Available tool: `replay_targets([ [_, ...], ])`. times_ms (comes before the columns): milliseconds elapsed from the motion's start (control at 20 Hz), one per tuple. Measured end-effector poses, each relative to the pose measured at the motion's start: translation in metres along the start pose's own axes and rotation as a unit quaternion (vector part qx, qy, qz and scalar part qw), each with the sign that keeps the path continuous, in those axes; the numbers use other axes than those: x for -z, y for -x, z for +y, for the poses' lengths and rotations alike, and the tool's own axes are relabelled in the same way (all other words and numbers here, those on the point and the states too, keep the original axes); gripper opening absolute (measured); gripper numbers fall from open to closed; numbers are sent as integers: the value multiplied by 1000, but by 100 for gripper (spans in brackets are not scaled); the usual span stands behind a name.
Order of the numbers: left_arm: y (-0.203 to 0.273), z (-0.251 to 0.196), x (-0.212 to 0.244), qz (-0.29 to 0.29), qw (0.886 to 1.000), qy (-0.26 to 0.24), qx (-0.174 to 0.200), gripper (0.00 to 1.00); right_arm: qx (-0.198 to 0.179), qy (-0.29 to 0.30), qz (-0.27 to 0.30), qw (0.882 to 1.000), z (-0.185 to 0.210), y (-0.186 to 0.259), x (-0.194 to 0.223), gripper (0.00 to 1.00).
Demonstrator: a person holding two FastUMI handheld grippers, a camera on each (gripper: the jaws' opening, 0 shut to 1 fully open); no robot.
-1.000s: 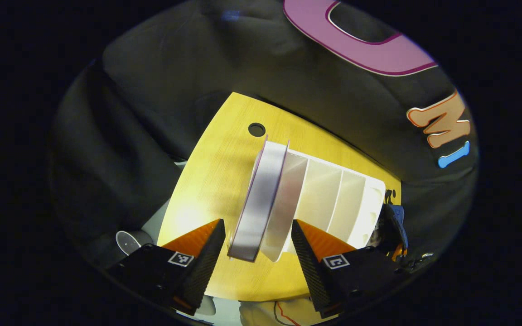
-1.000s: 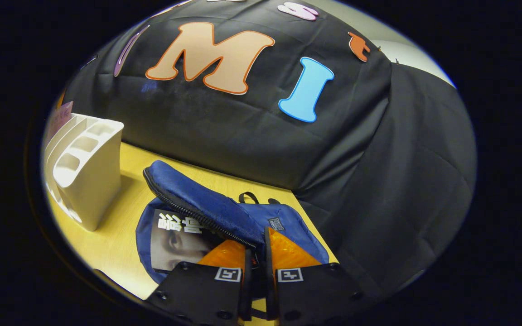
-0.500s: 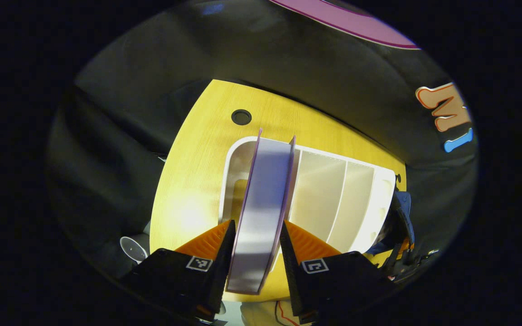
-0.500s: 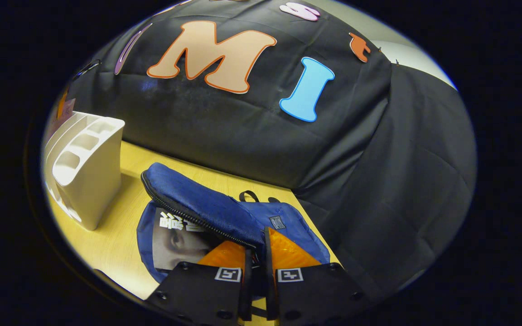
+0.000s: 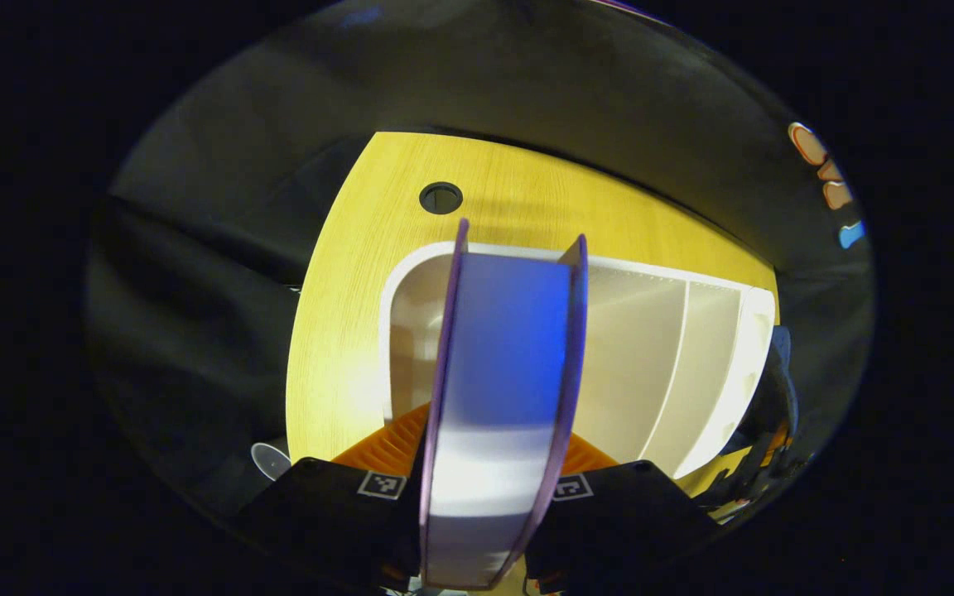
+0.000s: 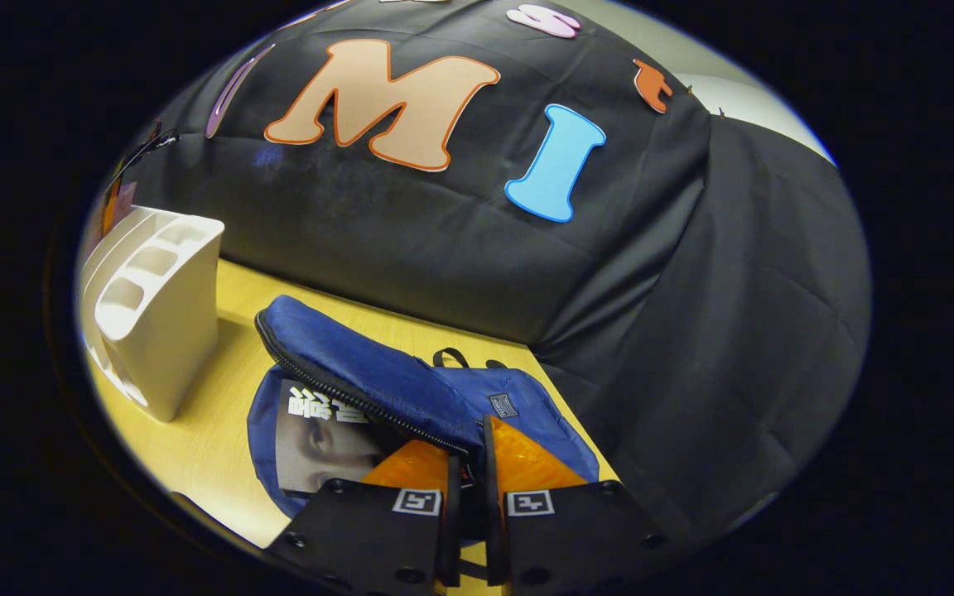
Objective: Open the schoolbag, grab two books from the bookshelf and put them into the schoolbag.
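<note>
A: Purple-edged covers, pale page block: that book (image 5: 500, 389) stands edge-on in the white bookshelf (image 5: 651, 348), with the left claw (image 5: 489, 488) pinching it, one finger on each cover.

B: How much of those fingers shows?

A: Little; the book hides their tips.

B: And the right claw (image 6: 467, 463)?

A: Pressed together on the lifted blue flap of the schoolbag (image 6: 411, 397), which lies on the yellow counter (image 6: 195, 430) near the bookshelf.

B: Anything inside?

A: A second book (image 6: 320, 439), its cover half hidden by flap and claw.
</note>
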State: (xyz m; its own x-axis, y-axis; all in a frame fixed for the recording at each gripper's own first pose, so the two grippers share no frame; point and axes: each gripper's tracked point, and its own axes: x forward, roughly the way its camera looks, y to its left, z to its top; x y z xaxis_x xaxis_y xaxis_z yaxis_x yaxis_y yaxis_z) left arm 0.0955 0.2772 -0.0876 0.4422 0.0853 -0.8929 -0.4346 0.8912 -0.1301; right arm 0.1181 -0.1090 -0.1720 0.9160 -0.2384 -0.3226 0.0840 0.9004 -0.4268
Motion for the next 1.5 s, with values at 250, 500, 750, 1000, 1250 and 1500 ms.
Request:
replay_targets([
  [250, -9, -1, -7, -15, 998, -63, -8, 45, 7, -3, 0, 1000, 0, -1, 1, 12],
  [500, -17, 3, 5, 29, 998, -38, -27, 45, 7, -2, -2, 1000, 3, -2, 1, 17],
  [750, -19, 5, 4, 26, 999, -28, -31, 45, 6, -5, -2, 1000, 2, 0, 3, 17],
  [1000, -5, -3, 11, 42, 999, -3, -29, 45, 2, -5, -6, 1000, 0, 1, 2, 17],
  [1250, 37, -14, 21, 40, 999, -2, -32, 45, -9, -7, -11, 1000, -2, 0, 2, 17],
  [1500, 79, -23, 31, 28, 999, -10, -40, 45, -23, -5, -18, 1000, -6, -1, 1, 12],
])
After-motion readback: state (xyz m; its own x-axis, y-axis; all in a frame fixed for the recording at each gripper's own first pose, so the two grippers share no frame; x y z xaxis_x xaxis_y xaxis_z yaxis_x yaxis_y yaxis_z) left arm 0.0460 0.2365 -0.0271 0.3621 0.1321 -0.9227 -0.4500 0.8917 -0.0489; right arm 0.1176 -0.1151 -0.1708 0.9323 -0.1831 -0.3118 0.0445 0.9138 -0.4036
